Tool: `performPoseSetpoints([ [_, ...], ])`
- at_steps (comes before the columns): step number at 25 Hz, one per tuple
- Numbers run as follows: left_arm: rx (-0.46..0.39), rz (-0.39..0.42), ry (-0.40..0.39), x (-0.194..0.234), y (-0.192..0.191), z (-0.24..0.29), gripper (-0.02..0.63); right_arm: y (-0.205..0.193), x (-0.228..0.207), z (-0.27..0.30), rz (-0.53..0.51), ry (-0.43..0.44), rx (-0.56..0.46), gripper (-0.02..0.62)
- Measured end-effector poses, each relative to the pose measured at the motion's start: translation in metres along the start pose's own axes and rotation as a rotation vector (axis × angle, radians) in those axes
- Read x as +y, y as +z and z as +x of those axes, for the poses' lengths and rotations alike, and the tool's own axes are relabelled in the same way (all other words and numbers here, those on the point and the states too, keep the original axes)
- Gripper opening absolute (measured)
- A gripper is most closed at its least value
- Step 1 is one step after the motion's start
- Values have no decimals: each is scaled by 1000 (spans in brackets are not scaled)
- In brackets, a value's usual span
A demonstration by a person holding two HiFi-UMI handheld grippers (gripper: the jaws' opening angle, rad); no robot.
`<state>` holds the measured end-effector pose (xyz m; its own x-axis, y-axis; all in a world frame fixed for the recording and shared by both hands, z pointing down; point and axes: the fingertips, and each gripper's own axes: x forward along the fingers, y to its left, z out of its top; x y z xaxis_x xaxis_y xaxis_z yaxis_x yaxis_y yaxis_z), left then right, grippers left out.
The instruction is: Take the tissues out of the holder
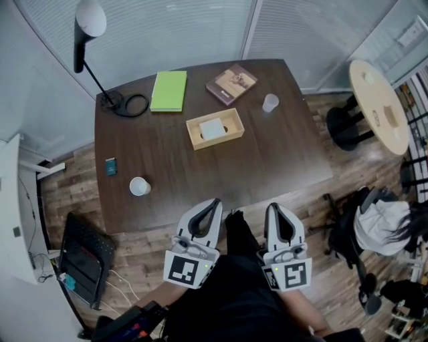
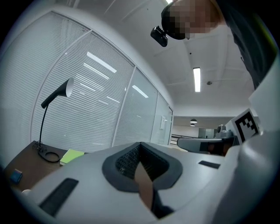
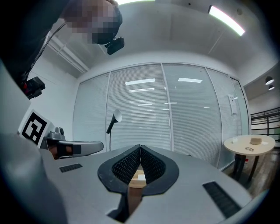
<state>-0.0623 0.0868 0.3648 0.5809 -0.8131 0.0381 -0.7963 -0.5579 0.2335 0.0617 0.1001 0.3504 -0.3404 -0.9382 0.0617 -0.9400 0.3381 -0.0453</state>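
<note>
Dark wood forms the counter (image 1: 287, 160). Near its middle sits the wooden holder (image 1: 198, 139), a shallow open box with the white tissues (image 1: 212, 128) lying flat inside it (none lifted out).

Beyond the holder, toward the blinds, a green notebook (image 1: 168, 91) lies to its left and a brown book (image 1: 231, 84) just to its right. A clear cup (image 1: 270, 103) stands right of the holder, near the book. On the holder's near side and to its left stands a white cup (image 1: 139, 186), with a small teal item (image 1: 111, 166) farther left again. A black desk lamp (image 1: 90, 20) rises from a round base left of the notebook, at the corner farthest from the holder. Well to the right of the holder, off the counter, stands a pale round table (image 1: 378, 107).

Both tools hang on the holder's near side, past the counter's edge and well apart from the holder, side by side and pointing toward it. The left tool (image 1: 214, 202) has its jaws pressed together with nothing between them. The right tool (image 1: 273, 207) is likewise closed and empty. In the right gripper view the holder shows through the gap under the meeting tips.
</note>
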Motion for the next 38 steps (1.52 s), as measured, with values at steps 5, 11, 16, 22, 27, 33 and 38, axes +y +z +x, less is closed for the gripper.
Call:
performPoseSetpoints([
  [5,-15,100,69,0,6,35,-2,-1,-50,31,23,11,4,11],
  [11,-2,80,138,10,7,91,-2,3,-89,66,39,67,-6,11],
  [16,-7,71,162,9,7,130,-2,-2,-125,82,47,95,13,11],
  [22,26,69,195,8,2,155,-2,-3,-154,98,74,102,11,11],
  [27,26,77,204,5,4,177,-2,1,-162,104,103,148,-13,11],
  [33,31,100,186,-12,7,195,-2,6,-169,110,26,183,-25,11],
  [38,45,112,198,-17,2,200,-2,-4,-176,114,51,192,-8,11],
])
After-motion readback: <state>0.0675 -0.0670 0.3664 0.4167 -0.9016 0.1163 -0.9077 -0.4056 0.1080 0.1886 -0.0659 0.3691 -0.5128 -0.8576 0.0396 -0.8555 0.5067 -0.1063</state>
